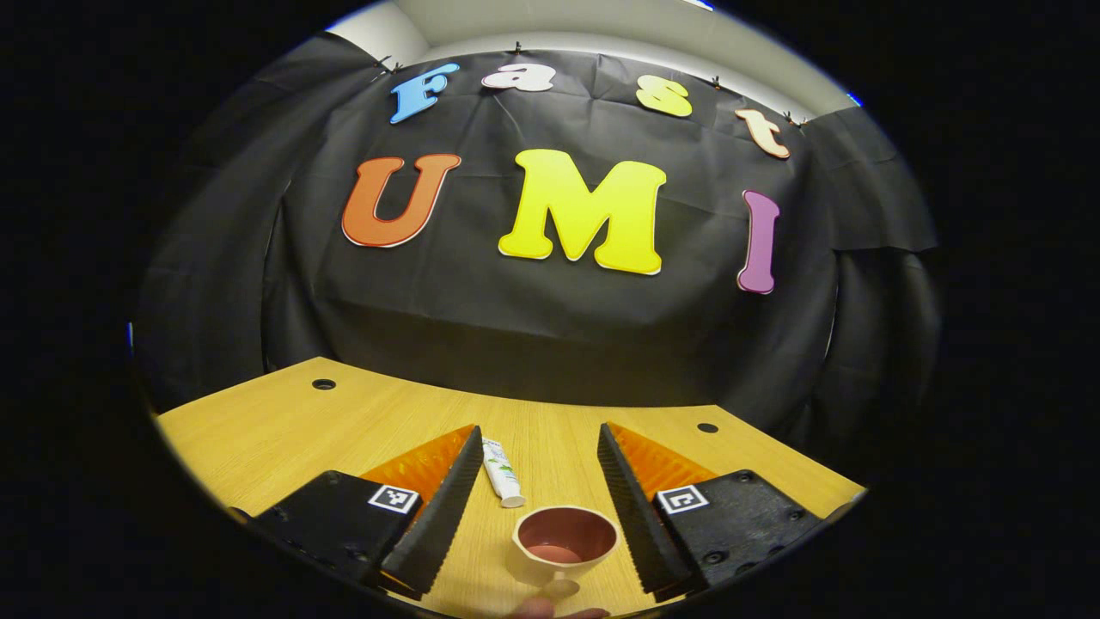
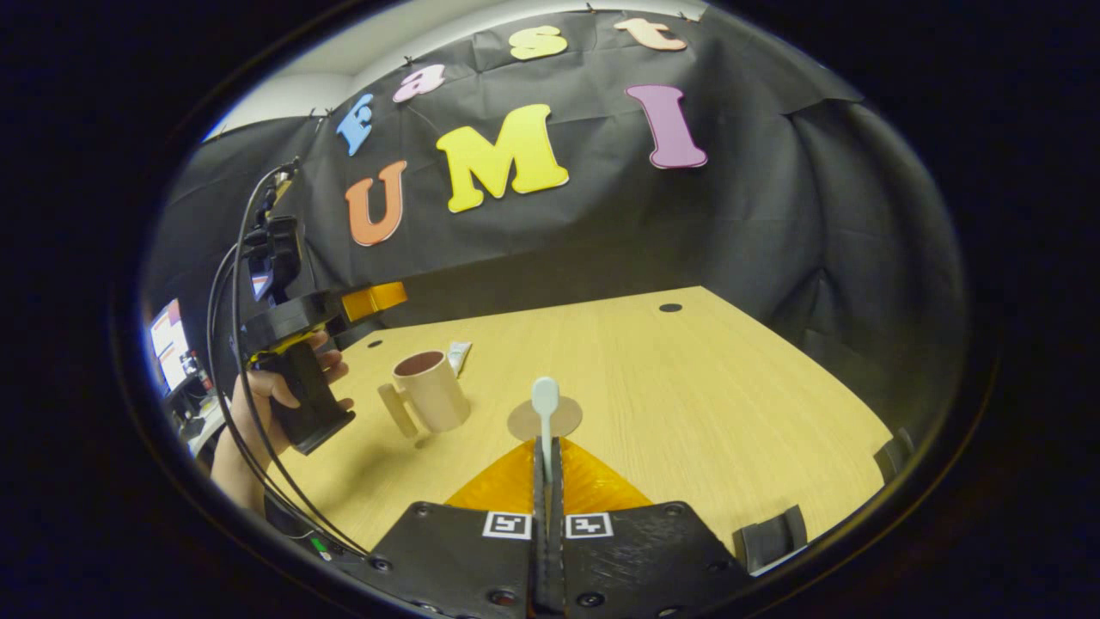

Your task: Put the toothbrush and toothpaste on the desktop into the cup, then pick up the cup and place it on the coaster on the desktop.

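left gripper (image 1: 537,499): wide apart above cup (image 1: 565,543), toothpaste (image 1: 502,471) just ahead | right gripper (image 2: 546,468): squeezing toothbrush (image 2: 545,413) over coaster (image 2: 567,418) | wooden tabletop (image 2: 687,387), black cloth wall (image 2: 773,241) behind

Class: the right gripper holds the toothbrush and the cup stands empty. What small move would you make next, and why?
Probably carry the right gripper, shut on the toothbrush, left toward the cup and over its open mouth. The cup stands upright, apart from the brush; the toothpaste lies on the desk beyond it.

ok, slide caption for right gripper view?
Right gripper shut on toothbrush, cup and coaster ahead.
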Tool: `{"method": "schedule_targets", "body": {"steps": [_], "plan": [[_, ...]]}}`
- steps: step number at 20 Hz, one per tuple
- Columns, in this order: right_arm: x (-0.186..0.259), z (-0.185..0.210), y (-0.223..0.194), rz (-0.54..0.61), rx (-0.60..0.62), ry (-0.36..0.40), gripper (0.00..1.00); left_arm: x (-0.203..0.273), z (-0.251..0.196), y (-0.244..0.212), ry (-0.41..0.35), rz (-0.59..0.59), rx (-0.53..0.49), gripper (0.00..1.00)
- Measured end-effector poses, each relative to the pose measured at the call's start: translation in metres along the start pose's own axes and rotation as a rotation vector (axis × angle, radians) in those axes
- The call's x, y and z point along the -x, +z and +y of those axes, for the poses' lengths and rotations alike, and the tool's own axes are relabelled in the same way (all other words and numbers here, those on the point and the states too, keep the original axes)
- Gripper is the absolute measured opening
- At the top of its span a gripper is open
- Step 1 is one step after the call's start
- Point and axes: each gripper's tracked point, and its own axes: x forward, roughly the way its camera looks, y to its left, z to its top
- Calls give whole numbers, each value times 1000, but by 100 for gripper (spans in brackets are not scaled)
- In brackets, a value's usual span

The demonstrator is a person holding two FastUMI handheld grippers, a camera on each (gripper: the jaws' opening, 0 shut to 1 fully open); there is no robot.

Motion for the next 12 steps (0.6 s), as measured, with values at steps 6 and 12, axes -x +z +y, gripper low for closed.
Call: {"method": "schedule_targets", "body": {"steps": [6, 12], "plan": [[-1, 7, 1, -1, 11, 12, 0, -11, 32, 0, 50, 71, 35, 98], [0, 12, 6, -10, 35, 24, 0, -62, 78, -41, 102, 357, 0, 98]]}}
